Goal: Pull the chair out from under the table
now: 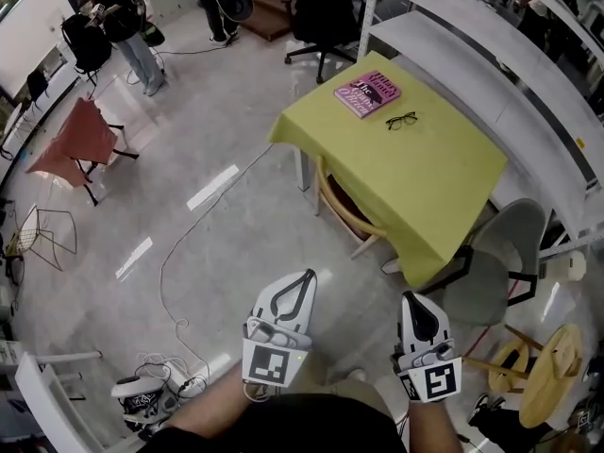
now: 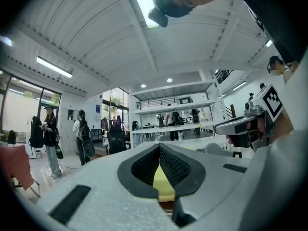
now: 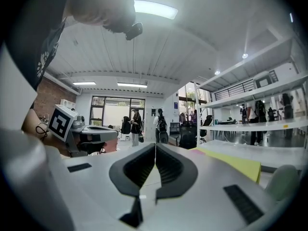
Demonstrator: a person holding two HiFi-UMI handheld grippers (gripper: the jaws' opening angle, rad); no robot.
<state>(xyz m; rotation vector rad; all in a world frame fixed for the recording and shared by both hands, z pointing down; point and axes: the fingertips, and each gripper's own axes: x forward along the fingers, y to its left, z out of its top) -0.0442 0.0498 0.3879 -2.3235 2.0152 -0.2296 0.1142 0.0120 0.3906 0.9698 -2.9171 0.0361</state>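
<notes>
- Both tools are low in my head view. The white left gripper (image 1: 305, 276) has its jaws closed tip to tip with nothing held.
- The white right gripper (image 1: 412, 298) is the same: its jaws are pressed together and empty.
- Each gripper carries a cube with black-and-white square markers. Those are patterns only, with no writing on them.
- Through the hollow behind the left gripper's pads I can see a sliver of yellow-green, which is the table further off.
- The task's thing is the light wooden chair with a curved backrest (image 1: 334, 204). It is tucked under the near-left side of the table with the yellow-green cloth (image 1: 444, 187), and its seat is in shadow beneath the cloth's edge.
- Bare grey floor lies between both grippers and that chair, so they are well apart from it.
- A pink paperback book (image 1: 367, 93) lies on the far end of the table. The top line of its cover seems to read "Hilary Mantel", and the larger title below is too small to make out.
- A pair of black-framed glasses (image 1: 401, 120) lies just beside the book, and the two are not touching.
- A grey padded chair (image 1: 498, 258) stands at the table's right corner.
- A thin white cable (image 1: 185, 236) loops across the floor to the left of the table.
</notes>
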